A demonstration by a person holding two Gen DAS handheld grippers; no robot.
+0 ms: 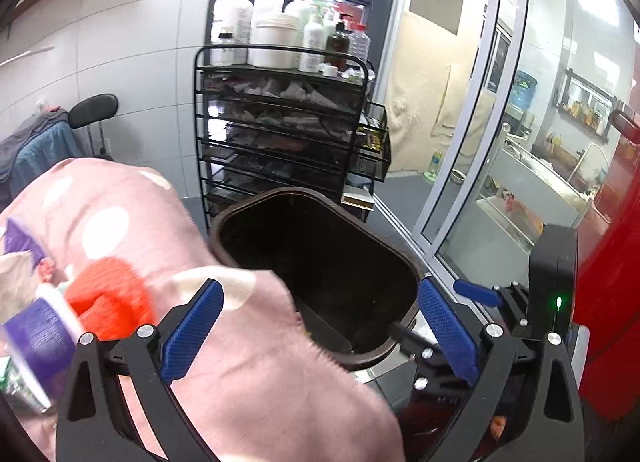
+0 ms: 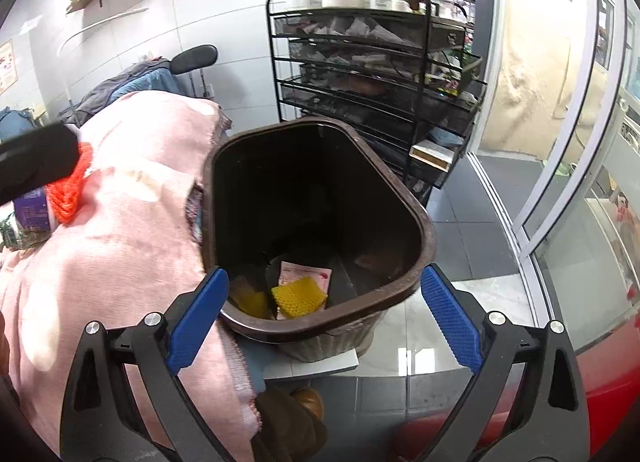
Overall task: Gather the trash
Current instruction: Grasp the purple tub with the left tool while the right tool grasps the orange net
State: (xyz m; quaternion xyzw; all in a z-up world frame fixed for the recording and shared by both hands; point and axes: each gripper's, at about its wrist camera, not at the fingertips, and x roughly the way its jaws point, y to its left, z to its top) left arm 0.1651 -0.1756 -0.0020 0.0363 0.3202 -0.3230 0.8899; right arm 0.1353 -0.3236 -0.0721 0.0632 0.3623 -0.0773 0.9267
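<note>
A dark brown trash bin [image 1: 280,194] stands open on the floor beside a pink dotted blanket [image 1: 248,378]. My left gripper [image 1: 320,302] hovers over the bin's near edge, open, with nothing between its blue pads. At the right of this view shows my right gripper's blue finger [image 1: 476,294]. In the right wrist view the bin [image 2: 425,229] holds a yellow foam net [image 2: 298,296] and a pink packet [image 2: 310,273]. My right gripper [image 2: 325,290] is open above the near rim and holds nothing. A purple-capped container [image 1: 36,338] lies on the blanket at the left.
A black wire rack [image 1: 280,121] loaded with bottles stands right behind the bin. Glass sliding doors [image 1: 480,141] run along the right, and a red surface [image 1: 608,302] is close at the right edge. A chair draped with clothes [image 1: 40,141] is at the back left.
</note>
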